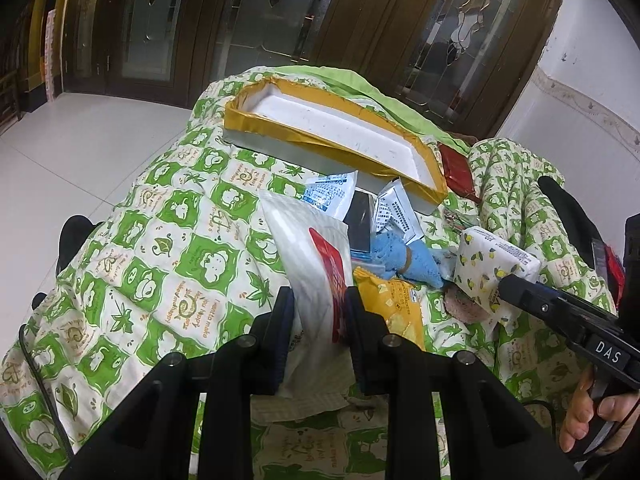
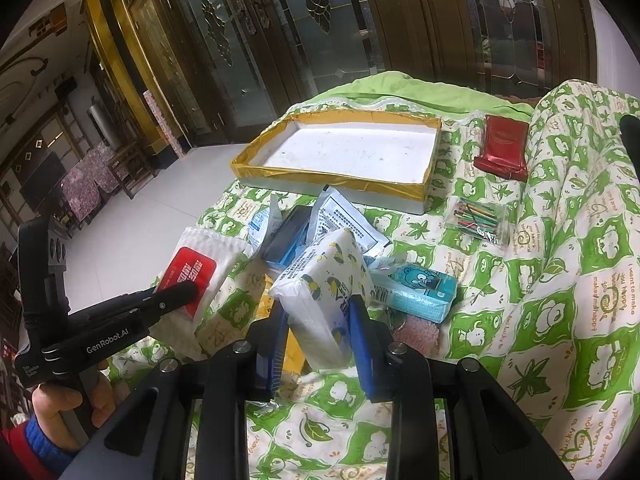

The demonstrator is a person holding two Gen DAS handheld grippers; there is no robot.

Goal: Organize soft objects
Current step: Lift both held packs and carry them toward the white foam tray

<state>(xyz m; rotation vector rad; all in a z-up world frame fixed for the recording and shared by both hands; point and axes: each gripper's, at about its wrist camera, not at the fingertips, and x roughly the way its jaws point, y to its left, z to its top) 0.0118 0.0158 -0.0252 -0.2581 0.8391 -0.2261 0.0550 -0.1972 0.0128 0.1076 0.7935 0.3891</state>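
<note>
My left gripper (image 1: pixel 320 300) is shut on a white tissue pack with a red label (image 1: pixel 308 256), held above the quilt; it also shows in the right wrist view (image 2: pixel 196 276). My right gripper (image 2: pixel 320 308) is shut on a lemon-print tissue pack (image 2: pixel 324 276), seen in the left wrist view (image 1: pixel 494 266) too. A white tray with a yellow taped rim (image 2: pixel 340 178) lies beyond the pile, holding nothing. A teal cartoon tissue pack (image 2: pixel 424 288), a yellow pack (image 1: pixel 394 304), a blue knit piece (image 1: pixel 400 254) and white-blue sachets (image 2: pixel 348 220) lie between.
A green-and-white quilt (image 2: pixel 560 280) covers the surface and bulges high on the right. A red packet (image 2: pixel 504 148) and a bag of coloured sticks (image 2: pixel 478 216) lie right of the tray. The quilt drops off to white floor (image 1: pixel 80 152) on the left.
</note>
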